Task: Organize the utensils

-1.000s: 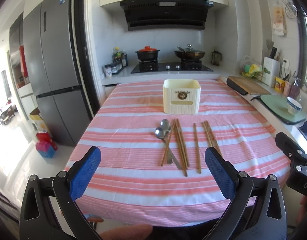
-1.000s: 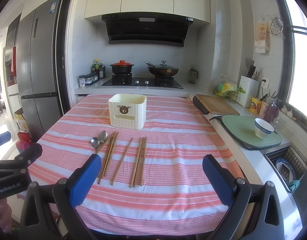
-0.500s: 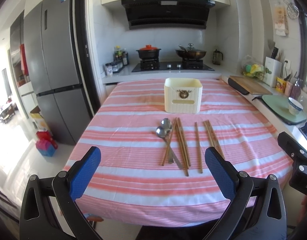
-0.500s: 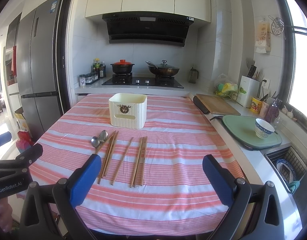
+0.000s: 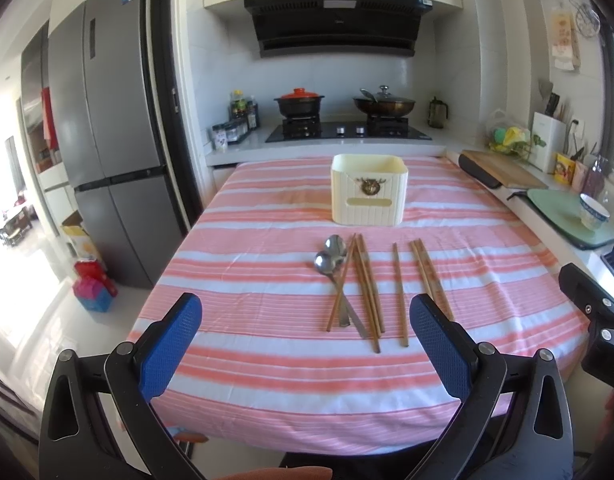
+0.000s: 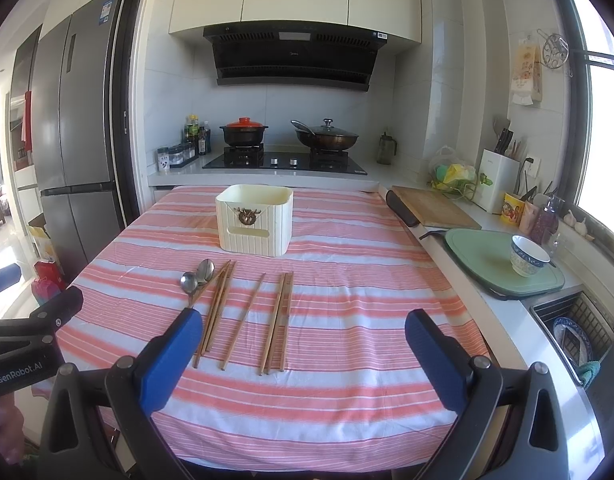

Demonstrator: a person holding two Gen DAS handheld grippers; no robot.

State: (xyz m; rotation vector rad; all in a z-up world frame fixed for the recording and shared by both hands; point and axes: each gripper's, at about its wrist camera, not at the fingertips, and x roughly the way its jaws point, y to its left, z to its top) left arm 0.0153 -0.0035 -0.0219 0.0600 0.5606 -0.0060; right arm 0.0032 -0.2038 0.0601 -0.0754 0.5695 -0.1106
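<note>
A cream utensil box (image 5: 369, 189) (image 6: 254, 220) stands upright toward the far side of the pink striped table (image 5: 267, 344) (image 6: 347, 304). In front of it lie two metal spoons (image 5: 330, 255) (image 6: 198, 276) and several wooden chopsticks (image 5: 367, 292) (image 6: 247, 316), loosely side by side. My left gripper (image 5: 305, 338) hovers open above the near table edge, short of the utensils, with nothing between its fingers. Held open and empty, my right gripper (image 6: 303, 344) sits near the chopsticks' close ends. Each gripper's body shows at the edge of the other's view.
A counter along the right holds a wooden cutting board (image 6: 435, 208), a green mat (image 6: 503, 264) with a bowl (image 6: 529, 255), and a sink rack (image 6: 575, 328). The stove with pots (image 5: 339, 104) is beyond the table. A fridge (image 5: 107, 152) stands at the left.
The left gripper has edged slightly forward and up toward the table. The right gripper has barely moved. Utensils and box lie as before.
</note>
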